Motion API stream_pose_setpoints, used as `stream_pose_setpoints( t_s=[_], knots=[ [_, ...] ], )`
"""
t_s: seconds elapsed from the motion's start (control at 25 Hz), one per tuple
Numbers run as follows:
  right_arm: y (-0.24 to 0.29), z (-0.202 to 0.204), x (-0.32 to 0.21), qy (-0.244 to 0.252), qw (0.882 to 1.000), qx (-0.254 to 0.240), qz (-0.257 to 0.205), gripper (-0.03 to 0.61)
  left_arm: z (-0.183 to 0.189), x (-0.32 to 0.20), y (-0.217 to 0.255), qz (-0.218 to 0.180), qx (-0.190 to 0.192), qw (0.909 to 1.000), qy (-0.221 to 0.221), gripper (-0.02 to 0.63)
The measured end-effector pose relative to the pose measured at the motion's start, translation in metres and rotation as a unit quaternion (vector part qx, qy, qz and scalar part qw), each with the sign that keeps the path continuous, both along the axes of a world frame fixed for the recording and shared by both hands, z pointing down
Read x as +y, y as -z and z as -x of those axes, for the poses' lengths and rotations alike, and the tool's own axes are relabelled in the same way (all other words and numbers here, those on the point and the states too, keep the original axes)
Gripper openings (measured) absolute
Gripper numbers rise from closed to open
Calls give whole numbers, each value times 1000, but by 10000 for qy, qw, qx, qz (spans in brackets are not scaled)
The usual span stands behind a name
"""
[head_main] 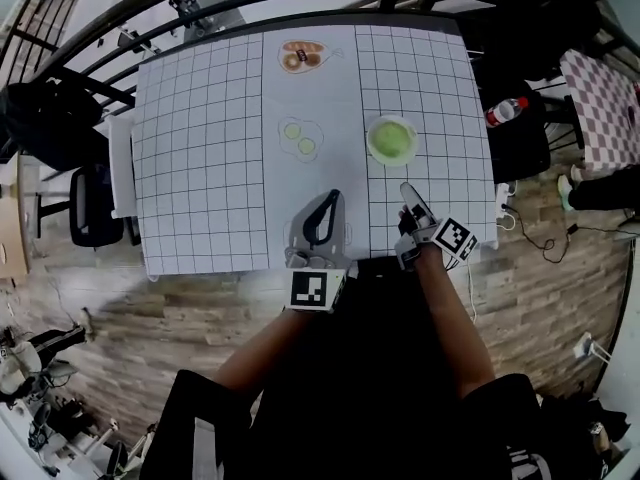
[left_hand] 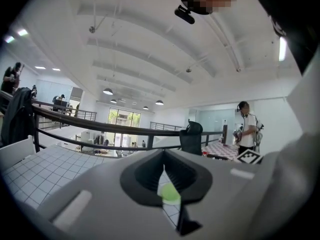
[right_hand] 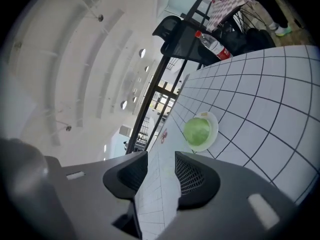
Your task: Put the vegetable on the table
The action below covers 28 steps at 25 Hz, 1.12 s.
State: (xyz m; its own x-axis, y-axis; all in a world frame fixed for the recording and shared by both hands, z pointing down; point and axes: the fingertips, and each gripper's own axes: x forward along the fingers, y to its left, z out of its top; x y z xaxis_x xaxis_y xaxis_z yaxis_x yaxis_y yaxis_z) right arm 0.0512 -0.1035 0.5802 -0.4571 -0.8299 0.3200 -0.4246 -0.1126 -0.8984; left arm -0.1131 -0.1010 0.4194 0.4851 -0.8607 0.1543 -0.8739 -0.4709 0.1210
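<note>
A round green vegetable lies on a small white plate right of the middle of the grid-patterned table. Both grippers hover over the near table edge, short of the plate. My left gripper has its jaws closed tip to tip with nothing in them. In the left gripper view, the left gripper leaves only a slit, through which a bit of the vegetable shows. My right gripper is open and empty. In the right gripper view, the right gripper looks toward the vegetable.
Two printed food pictures lie on the table's middle strip, one left of the plate and one at the far edge. A water bottle sits off the table's right side. A dark chair stands at the left, and railings run behind.
</note>
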Motion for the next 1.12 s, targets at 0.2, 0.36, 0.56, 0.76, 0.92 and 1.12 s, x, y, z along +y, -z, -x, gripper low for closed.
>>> stream_pose_setpoints(
  t_s=[0.2, 0.36, 0.56, 0.76, 0.92, 1.12],
  knots=[
    [31, 25, 21, 238, 9994, 170, -191, 153, 8, 17, 6, -64, 167, 9998, -9, 8],
    [55, 42, 36, 395, 9972, 525, -360, 152, 14, 29, 5, -83, 211, 9997, -28, 8],
    [78, 44, 52, 359, 9949, 823, -453, 153, 18, 43, 5, -69, 306, 9995, -8, 8],
    [99, 33, 59, 497, 9886, 1217, -733, 147, 8, 52, 18, -255, 241, 9994, 17, 8],
    [114, 13, 65, 679, 9758, 1789, -1062, 127, -7, 62, 26, -290, 271, 9989, 248, 8],
    [155, -19, 88, 578, 9589, 2247, -1635, 100, -48, 90, 33, -417, 40, 9989, 222, 8]
  ],
)
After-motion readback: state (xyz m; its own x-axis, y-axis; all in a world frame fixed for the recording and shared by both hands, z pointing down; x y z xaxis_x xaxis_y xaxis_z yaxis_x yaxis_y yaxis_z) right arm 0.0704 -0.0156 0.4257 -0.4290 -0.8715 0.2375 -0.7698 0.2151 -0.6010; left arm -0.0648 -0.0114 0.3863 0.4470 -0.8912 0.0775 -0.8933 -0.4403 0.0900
